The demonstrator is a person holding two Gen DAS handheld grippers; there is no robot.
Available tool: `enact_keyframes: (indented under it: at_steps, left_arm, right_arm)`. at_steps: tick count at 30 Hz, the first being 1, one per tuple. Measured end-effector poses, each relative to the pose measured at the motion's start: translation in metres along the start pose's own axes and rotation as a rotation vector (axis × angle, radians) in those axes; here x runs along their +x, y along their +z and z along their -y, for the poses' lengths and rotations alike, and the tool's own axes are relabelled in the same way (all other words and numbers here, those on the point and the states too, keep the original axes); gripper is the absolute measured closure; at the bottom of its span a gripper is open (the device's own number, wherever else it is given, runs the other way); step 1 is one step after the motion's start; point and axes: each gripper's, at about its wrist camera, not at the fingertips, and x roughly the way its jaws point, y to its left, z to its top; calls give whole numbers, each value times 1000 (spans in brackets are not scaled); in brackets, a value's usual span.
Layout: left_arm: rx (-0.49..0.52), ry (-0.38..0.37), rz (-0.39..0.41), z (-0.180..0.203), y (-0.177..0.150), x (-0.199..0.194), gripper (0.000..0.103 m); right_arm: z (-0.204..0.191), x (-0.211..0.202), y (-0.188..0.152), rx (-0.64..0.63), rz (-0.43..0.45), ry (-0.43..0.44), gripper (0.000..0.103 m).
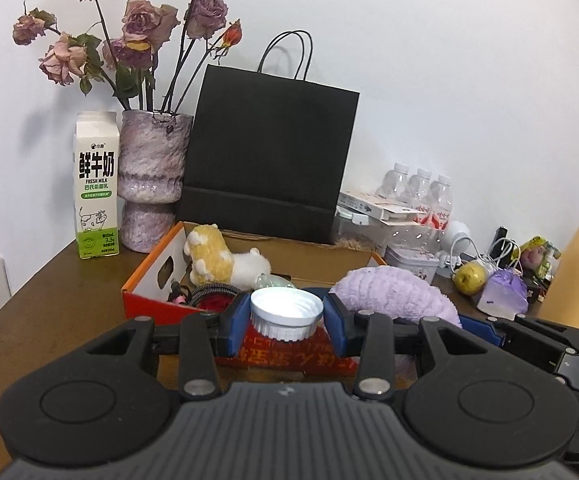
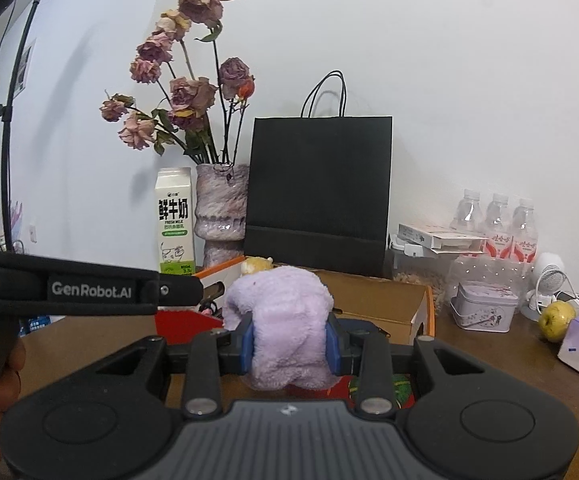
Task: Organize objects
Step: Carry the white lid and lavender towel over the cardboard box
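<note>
Milk carton (image 1: 97, 184) — "FRESH MILK", strap (image 2: 89, 290) — "GenRobot.AI"

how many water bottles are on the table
3. The water bottles stand in a row against the wall at the right, behind the flat white boxes: left, middle, right. More could be hidden behind the clutter.
</note>
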Motion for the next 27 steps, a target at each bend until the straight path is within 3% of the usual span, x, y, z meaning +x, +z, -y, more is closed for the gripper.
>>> enact_keyframes:
  at_steps: [27]
  left_arm:
    - [-22, 24, 28, -23, 38, 96, 62]
  right_arm:
    - [40, 91, 28, 37, 31, -43, 70]
